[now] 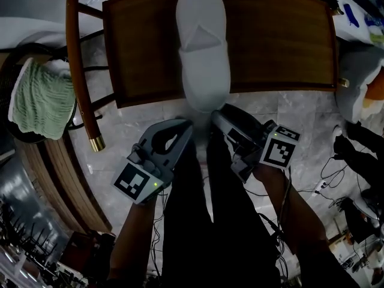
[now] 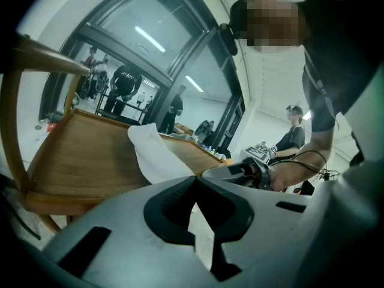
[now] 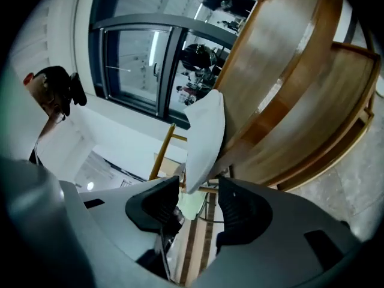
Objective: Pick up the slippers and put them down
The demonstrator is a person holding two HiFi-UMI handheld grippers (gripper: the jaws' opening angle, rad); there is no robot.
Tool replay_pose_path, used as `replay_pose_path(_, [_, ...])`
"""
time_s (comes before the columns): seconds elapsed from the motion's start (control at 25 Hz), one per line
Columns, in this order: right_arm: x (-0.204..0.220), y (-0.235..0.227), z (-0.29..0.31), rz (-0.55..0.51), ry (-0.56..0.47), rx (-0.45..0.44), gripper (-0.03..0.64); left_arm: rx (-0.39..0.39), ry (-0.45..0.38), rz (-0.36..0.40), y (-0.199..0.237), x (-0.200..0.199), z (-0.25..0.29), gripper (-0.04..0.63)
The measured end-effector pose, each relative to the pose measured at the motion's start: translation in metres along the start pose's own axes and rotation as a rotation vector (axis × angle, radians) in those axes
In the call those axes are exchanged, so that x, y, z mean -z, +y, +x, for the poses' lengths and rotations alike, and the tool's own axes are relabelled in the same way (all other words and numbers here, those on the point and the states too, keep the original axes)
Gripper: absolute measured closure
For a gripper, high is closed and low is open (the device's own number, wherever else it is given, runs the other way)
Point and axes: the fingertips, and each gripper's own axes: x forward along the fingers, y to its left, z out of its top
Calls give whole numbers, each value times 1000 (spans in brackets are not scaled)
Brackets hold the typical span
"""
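One white slipper (image 1: 203, 47) lies lengthwise on the wooden chair seat (image 1: 270, 47), its heel end hanging over the seat's front edge. My right gripper (image 1: 217, 116) sits just below that heel, open. In the right gripper view the slipper's (image 3: 204, 137) lower end reaches to the gap between the jaws of the right gripper (image 3: 198, 194), and the pads do not press on it. My left gripper (image 1: 186, 126) hangs to the left of the heel, its tips together and holding nothing. From the left gripper (image 2: 195, 182) the slipper (image 2: 153, 155) shows ahead on the seat.
The chair's curved wooden rail (image 1: 75, 59) runs down the left side. A green towel (image 1: 39, 98) lies over a dark round seat at far left. Cables (image 1: 327, 185) trail on the pale tiled floor at right. People stand in the background (image 2: 294, 134).
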Motion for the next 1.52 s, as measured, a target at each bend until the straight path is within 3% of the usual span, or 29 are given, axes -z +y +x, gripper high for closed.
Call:
replay_pose_path(0.48, [-3,-5,15,121,6,-14,439,7,14,-18,3,9,3,592])
replay_pose_path(0.6, [-1,-2,17,130,17,-36,521,11,16,-21,5,10,5,592])
replay_pose_path(0.72, [-1,-1,17,144,15,-53,532,17,14,-21,5,10,7,592])
replay_pose_path(1.16, [-18,15,5,42,-53,-118,543,19,-11,-6,3,-1,3,592])
replay_pose_path(1.52, [-44,87,-2,-67,-126,-266,543,7,-55,38,-9,-50,-13,592])
